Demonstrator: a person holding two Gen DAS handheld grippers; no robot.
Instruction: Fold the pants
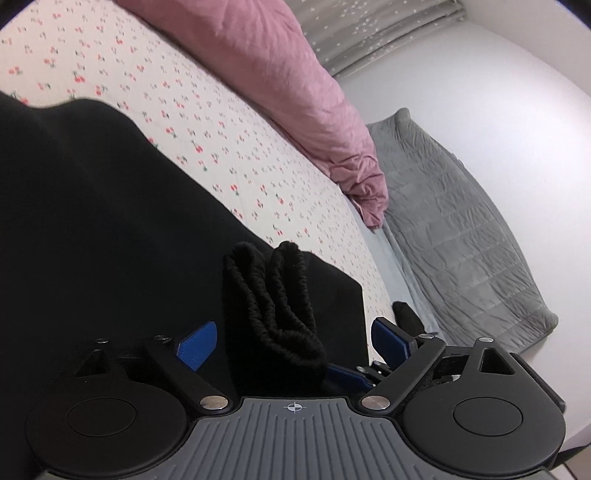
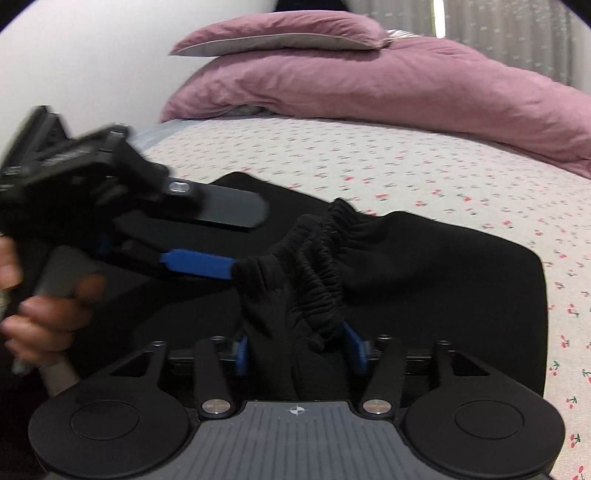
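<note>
Left wrist view, pants: black pants (image 1: 92, 229) lie spread on the bed, filling the left and middle of the picture; their ribbed elastic waistband (image 1: 273, 306) stands bunched up in a fold just ahead of the camera.
Left wrist view, left gripper: the left gripper (image 1: 291, 339) has its blue fingers (image 1: 197, 341) spread wide, one on each side of the waistband; there is a clear gap between the left finger and the cloth, and I cannot tell whether the right one touches it.
Right wrist view, pants: the pants (image 2: 424, 258) lie across the flowered sheet, the waistband (image 2: 321, 258) gathered into a raised ridge that runs from the middle down toward the camera.
Right wrist view, right gripper: the right gripper (image 2: 299, 350) stands about half open with bunched black cloth between its blue fingers (image 2: 354, 343); the cloth fills the gap, but whether the pads press on it is hard to say, as the fabric hides them.
Right wrist view, left gripper: the left gripper (image 2: 243, 240) comes in from the left, blurred, its blue finger tip at the end of the waistband and its dark finger above, apart from the cloth.
Hand: a hand (image 2: 48, 317) grasps the left gripper's handle at the left edge.
Bed: sheet (image 1: 221, 129) white with small red cherries.
Bedding: a pink duvet (image 2: 406, 92) lies heaped beyond the pants, with a pink pillow (image 2: 280, 35) on top.
Beside the bed: a grey quilted blanket (image 1: 461, 221) lies against the white wall.
</note>
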